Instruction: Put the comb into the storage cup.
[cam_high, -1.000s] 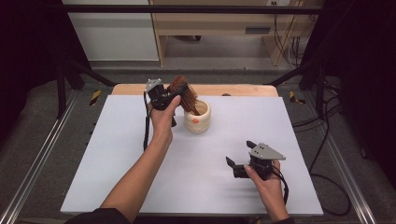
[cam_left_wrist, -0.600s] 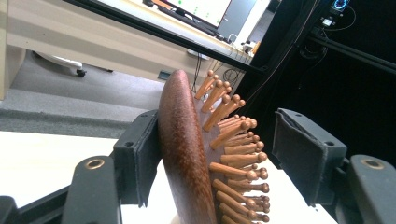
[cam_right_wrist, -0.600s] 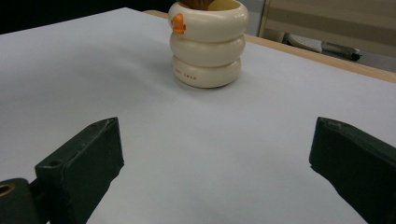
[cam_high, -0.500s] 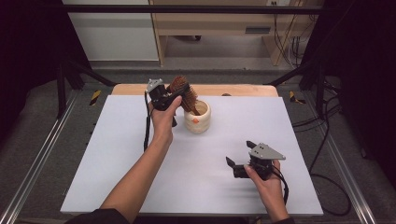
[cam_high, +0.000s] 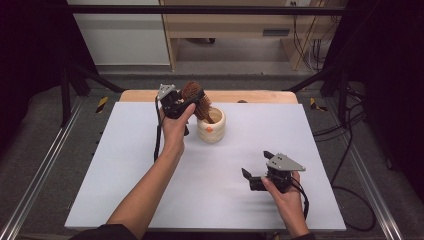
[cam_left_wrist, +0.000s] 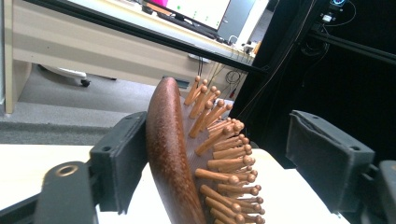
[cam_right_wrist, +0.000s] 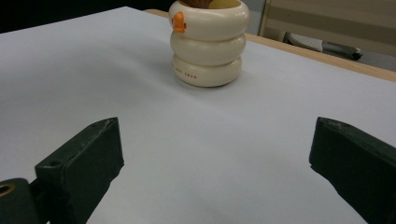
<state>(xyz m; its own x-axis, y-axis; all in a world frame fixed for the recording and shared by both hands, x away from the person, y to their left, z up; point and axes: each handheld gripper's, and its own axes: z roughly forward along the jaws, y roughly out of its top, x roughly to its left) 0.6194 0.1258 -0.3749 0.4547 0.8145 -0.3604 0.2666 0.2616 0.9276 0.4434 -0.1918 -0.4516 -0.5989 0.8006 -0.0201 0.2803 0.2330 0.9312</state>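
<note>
Holding the brush by its head in our left gripper, we have it at the far side of the table, tilted so its long axis slopes down and to the right, with the handle end dipping into the cup. Along the left gripper view the brush stands nearly upright between the jaws: its smooth brown back lies flat against the left pad, while the wooden pins point toward the right pad, which stands clear of them with a gap showing. So the jaws are part spread around the head and we judge they grip little or nothing on the pin side; the brush seems to rest on the one pad and on the cup. The coming move turns on that slope: the handle must go straight down the cup's mouth, so the head has to come more upright over it, or simply be let go. Our right gripper sits low on the near right of the table, well apart, jaws spread wide on nothing, and it faces the cup across bare table. Nothing stands between either gripper and the cup; the left is plainly nearer.
</note>
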